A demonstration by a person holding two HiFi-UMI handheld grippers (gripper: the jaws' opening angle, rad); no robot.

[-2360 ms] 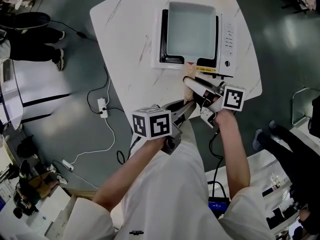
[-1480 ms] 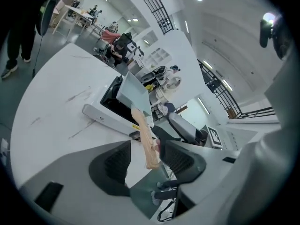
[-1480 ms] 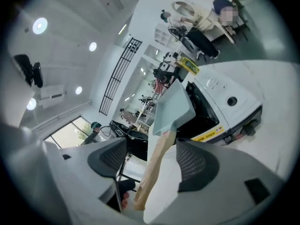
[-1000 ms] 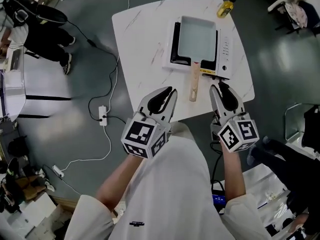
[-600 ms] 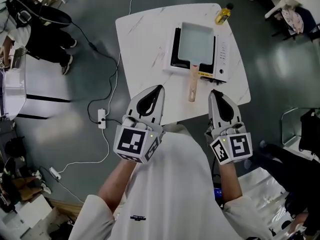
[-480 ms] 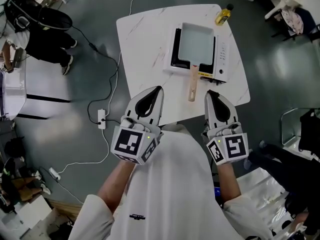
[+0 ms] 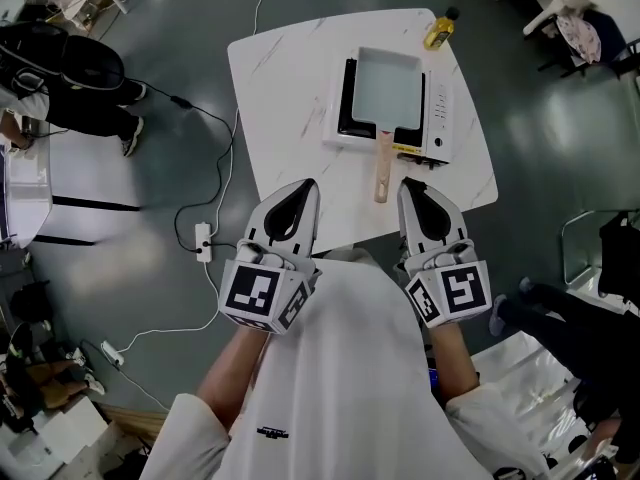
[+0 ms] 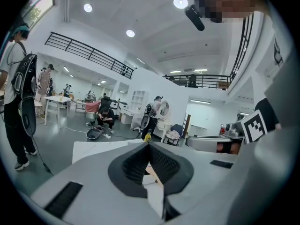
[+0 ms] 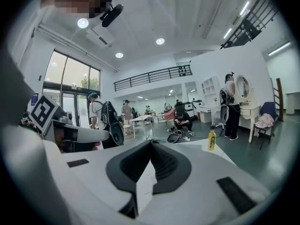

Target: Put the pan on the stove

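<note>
Two empty, pinched-closed tools, left gripper [image 7: 304, 185] and right gripper [image 7: 409, 184], are hovering short of the stove [image 7: 438, 120], where the rectangular pan [image 7: 386, 88] is sitting, its wooden handle [image 7: 382, 168] pointing back between them, nearer the right.

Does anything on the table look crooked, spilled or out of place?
Nothing stands out. The pan sits squarely on the stove, its wooden handle pointing toward the person, and the yellow bottle stands upright at the table's far corner.
</note>
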